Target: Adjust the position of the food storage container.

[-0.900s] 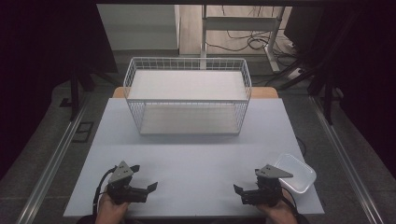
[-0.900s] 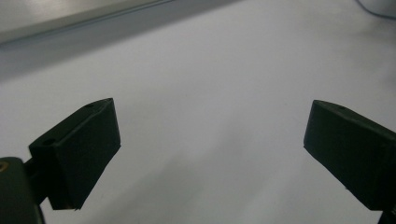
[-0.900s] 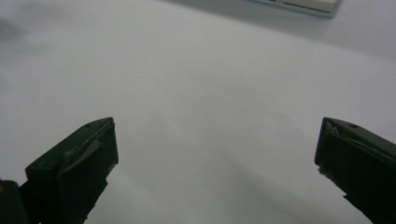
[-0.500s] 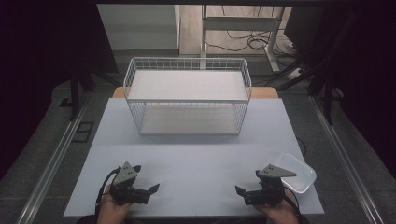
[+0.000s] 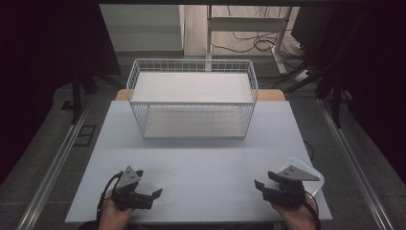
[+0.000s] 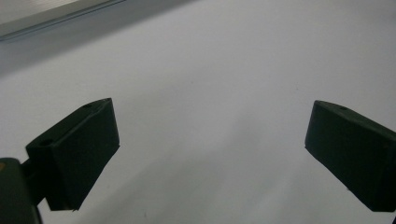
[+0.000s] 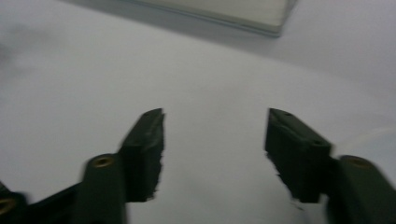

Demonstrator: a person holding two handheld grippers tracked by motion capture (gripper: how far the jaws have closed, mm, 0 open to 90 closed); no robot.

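Note:
A white wire basket [image 5: 191, 103] with a pale board inside stands at the back middle of the white table [image 5: 201, 163]. My left gripper [image 5: 148, 183] rests near the front left edge, held in a hand. Its jaws [image 6: 210, 135] stand wide apart over bare tabletop with nothing between them. My right gripper [image 5: 263, 179] sits near the front right edge and is also open. Nothing lies between its jaws [image 7: 215, 135], and that view is slightly blurred. A clear plastic container [image 5: 309, 168] lies just behind and to the right of the right gripper.
Dark curtains flank the table on both sides. Metal rails [image 5: 52, 167] run along the floor beside it. Behind the basket are a desk frame and cables [image 5: 253, 43]. A wide stretch of bare tabletop separates the grippers from the basket.
Both hands have shifted only a little near the table's front edge. Nothing was taken hold of or let go.

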